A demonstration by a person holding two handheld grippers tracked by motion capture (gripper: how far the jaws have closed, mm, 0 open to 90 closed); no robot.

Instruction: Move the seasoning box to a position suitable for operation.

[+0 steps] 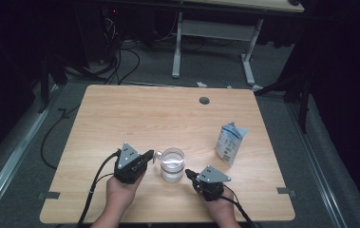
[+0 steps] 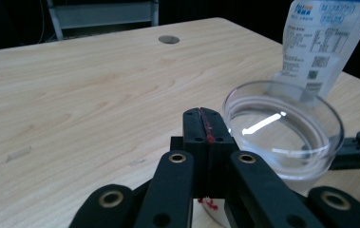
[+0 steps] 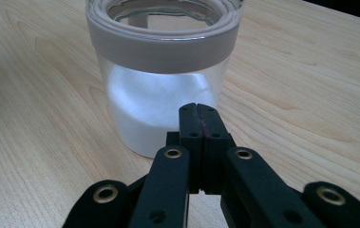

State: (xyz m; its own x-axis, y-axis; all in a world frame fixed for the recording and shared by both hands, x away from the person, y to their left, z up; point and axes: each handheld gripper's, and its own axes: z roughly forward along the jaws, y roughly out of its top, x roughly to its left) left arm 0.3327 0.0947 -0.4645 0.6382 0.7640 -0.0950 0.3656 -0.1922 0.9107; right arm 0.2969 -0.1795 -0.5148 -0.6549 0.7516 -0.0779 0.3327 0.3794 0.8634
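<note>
Nearest the person, two forearms come in over the front edge of the wooden counter [image 1: 120, 114], each hand carrying one hand-held gripper. The left hand-held gripper [image 1: 152, 156] lies just left of the one glass jar [image 1: 172, 165], its tip pointing toward the jar's rim; in the left gripper view its two black jaws are pressed flat together with nothing between them, a thin red line along the seam, so it is clenched on air. The right hand-held gripper [image 1: 189, 174] sits at the jar's lower right, its tip close beside the jar's base; whether it touches the glass cannot be told. In the right gripper view its jaws also meet with nothing held, clenched as well.

The jar stands upright between the two tips, near the front middle of the counter. It is clear, open at the top, with a frosted band below the rim, and its lower part holds a white powder [image 3: 154, 114].

Farther back and to the right, well apart from the jar, stands one white pouch [image 1: 230, 141] with blue print, upright and slightly tilted, its top torn open.

Near the far edge is one round grey cable hole [image 1: 204, 100]. Beyond the counter, on the dark floor, lie several black cables [image 1: 120, 61], and one white desk frame [image 1: 215, 38] stands behind them.
</note>
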